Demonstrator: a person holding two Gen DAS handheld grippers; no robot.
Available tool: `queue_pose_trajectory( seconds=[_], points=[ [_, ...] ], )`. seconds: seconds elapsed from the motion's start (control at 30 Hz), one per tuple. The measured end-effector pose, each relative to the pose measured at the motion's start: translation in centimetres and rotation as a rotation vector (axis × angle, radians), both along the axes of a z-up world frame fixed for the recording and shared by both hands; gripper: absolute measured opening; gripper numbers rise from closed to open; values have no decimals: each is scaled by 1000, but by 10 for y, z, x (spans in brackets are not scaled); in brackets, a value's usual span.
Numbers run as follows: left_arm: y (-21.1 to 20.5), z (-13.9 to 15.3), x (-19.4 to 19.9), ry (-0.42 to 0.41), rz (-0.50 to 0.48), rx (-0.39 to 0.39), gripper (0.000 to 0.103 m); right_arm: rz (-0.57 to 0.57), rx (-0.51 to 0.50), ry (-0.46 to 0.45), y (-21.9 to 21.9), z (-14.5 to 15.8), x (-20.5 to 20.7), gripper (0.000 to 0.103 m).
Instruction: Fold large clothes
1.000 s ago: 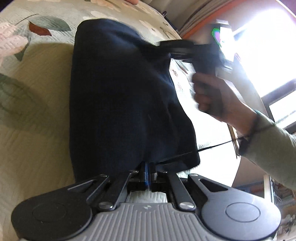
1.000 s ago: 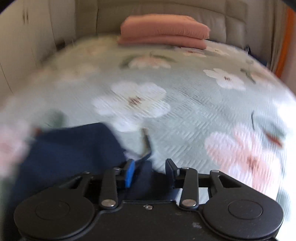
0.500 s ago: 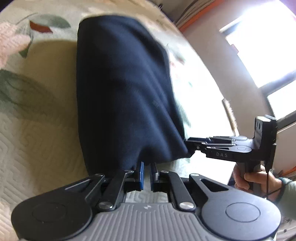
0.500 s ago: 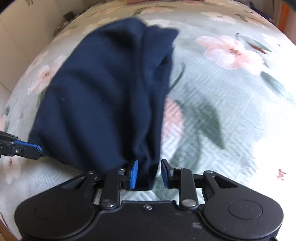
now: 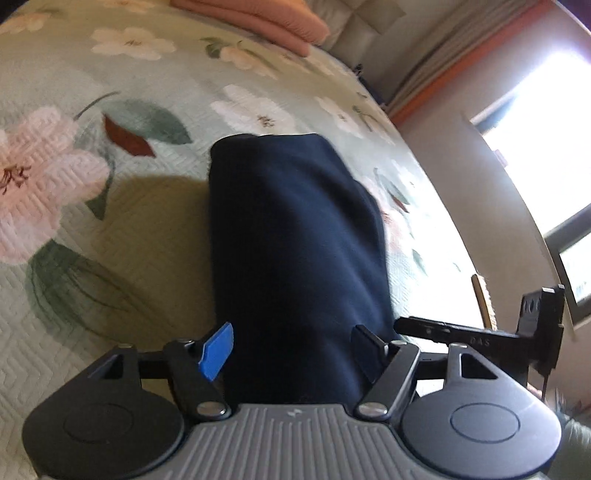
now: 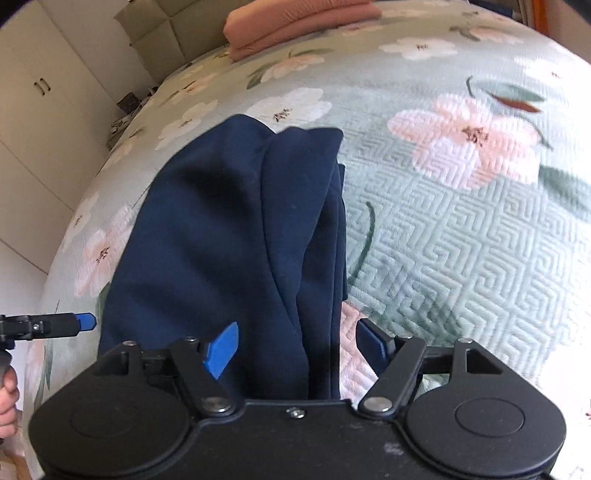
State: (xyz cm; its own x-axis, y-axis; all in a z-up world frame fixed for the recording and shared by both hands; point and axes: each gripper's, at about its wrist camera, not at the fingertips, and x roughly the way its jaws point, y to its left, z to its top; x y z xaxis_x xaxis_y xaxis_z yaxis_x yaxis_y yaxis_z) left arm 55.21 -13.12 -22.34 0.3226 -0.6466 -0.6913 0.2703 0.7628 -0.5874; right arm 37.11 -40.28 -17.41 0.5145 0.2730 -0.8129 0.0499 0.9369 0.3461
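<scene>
Now the dark navy folded fabric garment [image 5: 295, 236] lies as a long narrow bundle on the bed's pale green quilted bedspread [image 5: 92, 280] with its pink and white flower print, its near end running up between the fingers of both tools. The left tool [image 5: 291, 341] stands spread wide, its blue-padded fingers on either side of the cloth with a gap between each and the cloth, gripping nothing; the right tool [image 6: 297, 341] is likewise parted, with the garment's layered right edge lying between its fingers but not pinched. In the right wrist view the layers look uneven: one fold overlaps another along the right side and a corner peeks out at the far end. Judging from this, a fold has just been laid down and the next one calls for a fresh grip. To do it well, each tool should close on all the layers at a near corner, not only the top sheet, and both should lift together so the bundle doubles over squarely onto its far end. A stack of salmon-pink folded bedding [image 6: 295, 22] sits well apart at the head of the bed.
</scene>
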Motion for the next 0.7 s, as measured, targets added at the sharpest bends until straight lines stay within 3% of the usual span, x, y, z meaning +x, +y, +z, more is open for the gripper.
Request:
queue_pose_trajectory(
  seconds=[0.2, 0.23, 0.37, 0.57, 0.7],
  points=[
    [14, -30, 26, 159, 68, -141, 77, -22, 10, -19, -5, -12, 25, 94],
    [12, -33, 27, 170, 63, -155, 82, -22, 14, -17, -3, -16, 30, 94],
    [7, -45, 33, 177, 56, -142, 87, -23, 50, 7, -7, -30, 37, 96],
    [5, -69, 44, 221, 60, -228, 97, -82, 190, 40, -18, -58, 40, 103],
    [6, -84, 43, 240, 73, -309, 101, -65, 220, 17, -20, -60, 39, 103]
  ],
)
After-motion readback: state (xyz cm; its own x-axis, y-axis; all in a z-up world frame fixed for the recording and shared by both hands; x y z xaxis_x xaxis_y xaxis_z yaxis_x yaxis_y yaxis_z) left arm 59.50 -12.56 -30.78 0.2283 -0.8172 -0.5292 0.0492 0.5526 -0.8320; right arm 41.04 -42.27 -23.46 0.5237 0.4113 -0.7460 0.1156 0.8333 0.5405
